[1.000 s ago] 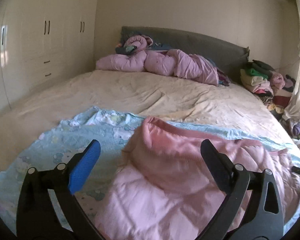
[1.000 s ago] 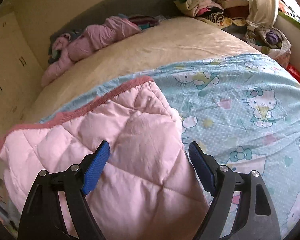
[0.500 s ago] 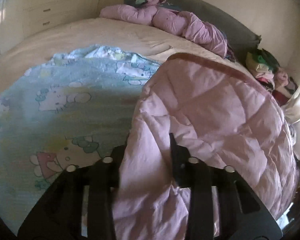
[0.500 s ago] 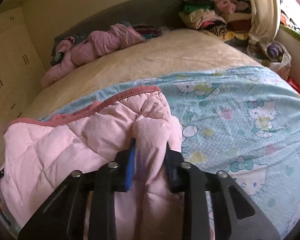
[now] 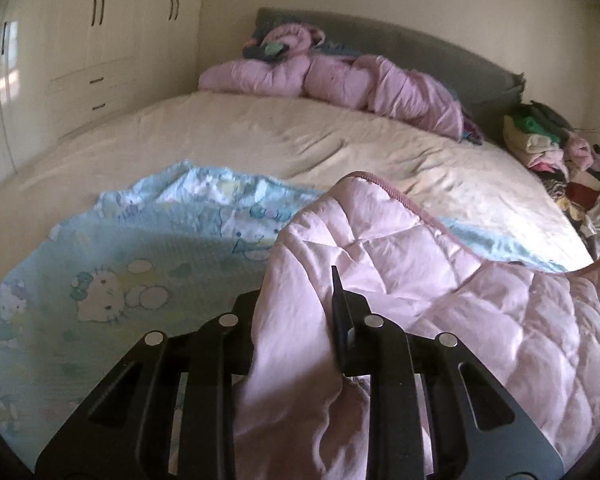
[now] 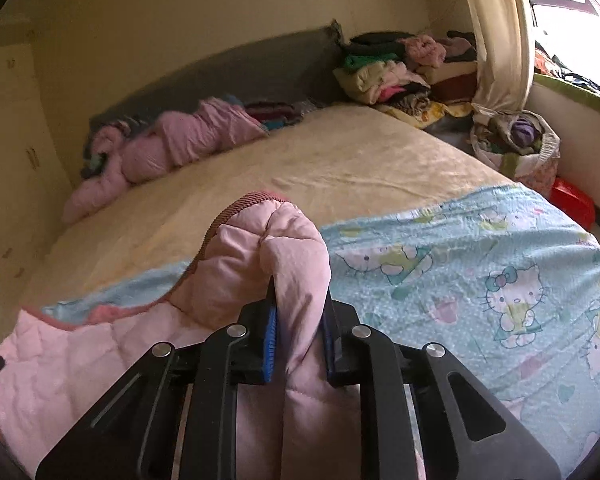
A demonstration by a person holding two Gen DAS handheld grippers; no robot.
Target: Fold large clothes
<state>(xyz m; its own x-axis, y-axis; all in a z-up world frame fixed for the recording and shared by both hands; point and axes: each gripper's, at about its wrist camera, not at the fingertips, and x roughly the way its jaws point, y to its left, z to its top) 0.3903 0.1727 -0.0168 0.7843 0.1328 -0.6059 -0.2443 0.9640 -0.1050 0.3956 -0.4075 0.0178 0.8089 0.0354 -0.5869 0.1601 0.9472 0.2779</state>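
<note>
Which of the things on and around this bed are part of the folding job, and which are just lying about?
Part of the job:
- pink quilted blanket, pinched by both tools
- left tool
- right tool
- blue cartoon-print sheet, spread under the blanket

Just lying about:
- bunched pink duvet by the headboard
- pile of clothes beside the bed
- bag of clothes on the floor
- wardrobe

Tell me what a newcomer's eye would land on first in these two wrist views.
The pink quilted blanket, bunched up in the foreground: the right gripper and the left gripper have each just closed on a fold of it. It lies on a light blue cartoon-cat sheet spread over the near end of the bed. A rumpled lilac duvet sits against the grey headboard.
</note>
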